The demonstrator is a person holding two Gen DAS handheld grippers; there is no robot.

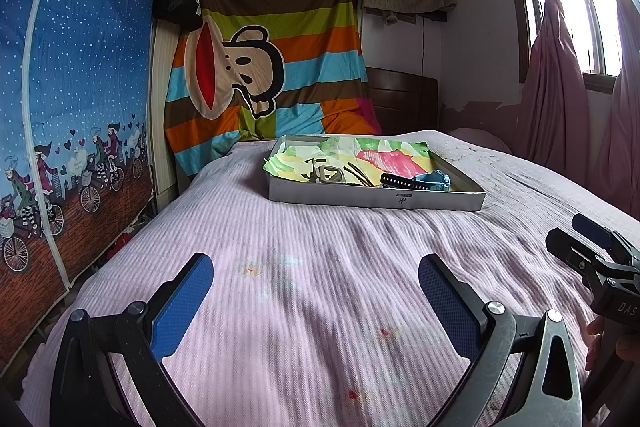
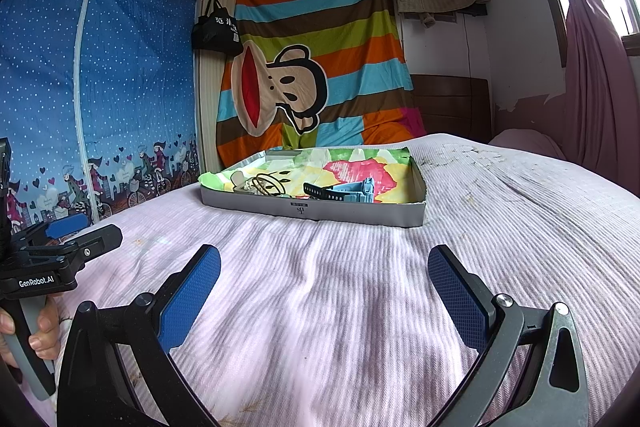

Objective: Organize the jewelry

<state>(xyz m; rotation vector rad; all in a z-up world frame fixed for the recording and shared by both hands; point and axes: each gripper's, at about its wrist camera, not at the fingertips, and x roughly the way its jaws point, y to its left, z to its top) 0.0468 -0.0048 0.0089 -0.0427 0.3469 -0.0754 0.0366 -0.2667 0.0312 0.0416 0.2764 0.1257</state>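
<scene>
We held both tools low over the near part of the bed, well short of the shallow box that sat toward the far end of the pink cover. The left gripper had its jaws spread wide with nothing between the blue pads, and the right gripper was released in the same way, also empty.

All the jewelry we could see lay inside the box, on its bright paper lining: a blue watch with a dark strap near the front wall, a pale watch or buckle piece toward the left front corner, and thin dark loops beside it that we could not make out clearly. Nothing lay loose on the cover near us.

We judged this fitted two stages equally: pieces gathered in the box and awaiting sorting, or pieces already placed there with the tools drawn back. Any further reach would have called for carrying an open gripper forward over the front wall.
</scene>
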